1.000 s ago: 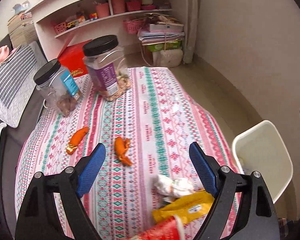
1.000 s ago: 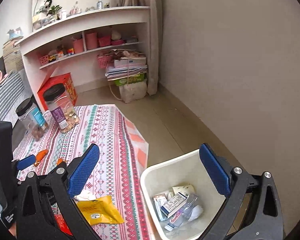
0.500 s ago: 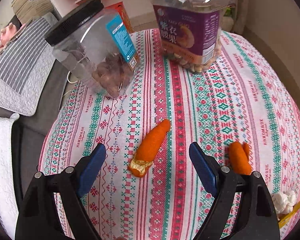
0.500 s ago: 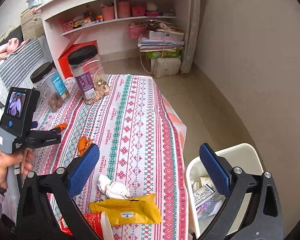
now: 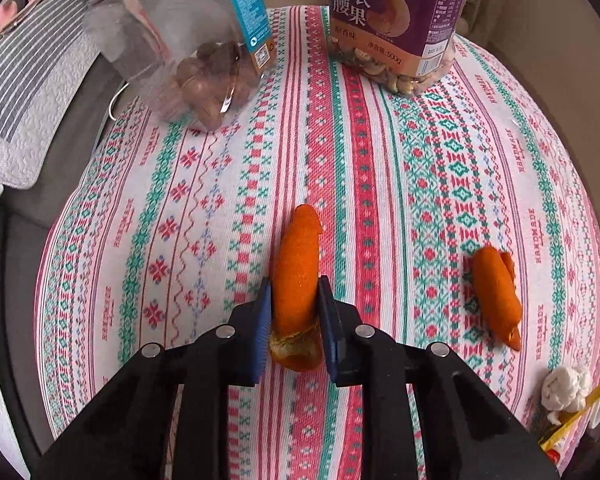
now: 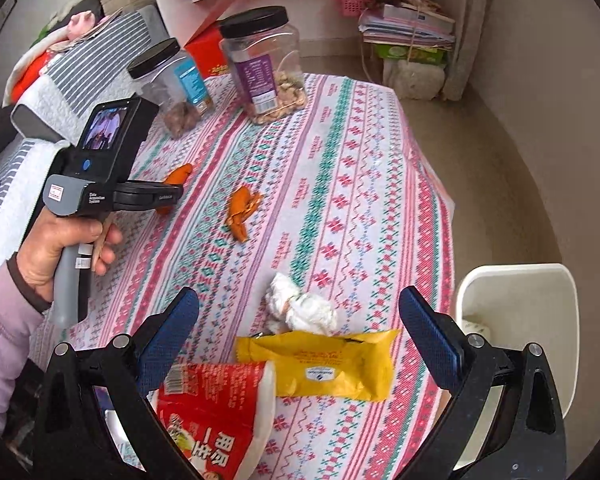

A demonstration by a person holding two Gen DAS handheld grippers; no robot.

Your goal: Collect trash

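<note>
A curled orange peel (image 5: pixel 300 248) lies on the patterned tablecloth (image 5: pixel 204 208). My left gripper (image 5: pixel 294 284) points down over its near end, jaws closing, both blue pads against the peel's sides. A second orange peel (image 5: pixel 496 296) lies to the right. In the right wrist view a hand holds the left gripper (image 6: pixel 168 198) at that peel (image 6: pixel 178 174). My right gripper (image 6: pixel 300 300) hangs open above a crumpled white tissue (image 6: pixel 300 308), a yellow packet (image 6: pixel 320 364) and a red-and-white paper cup (image 6: pixel 216 412), touching none of them.
Two clear jars with black lids, one purple-labelled (image 6: pixel 264 64) and one blue-labelled (image 6: pixel 172 84), stand at the table's far end. A white bin (image 6: pixel 516 304) holding some trash sits on the floor by the table's right edge. A striped cushion (image 5: pixel 28 92) lies left.
The left gripper came down over the left peel and its jaws closed from wide open onto it. The right gripper swung from above the bin toward the tissue and packet.
</note>
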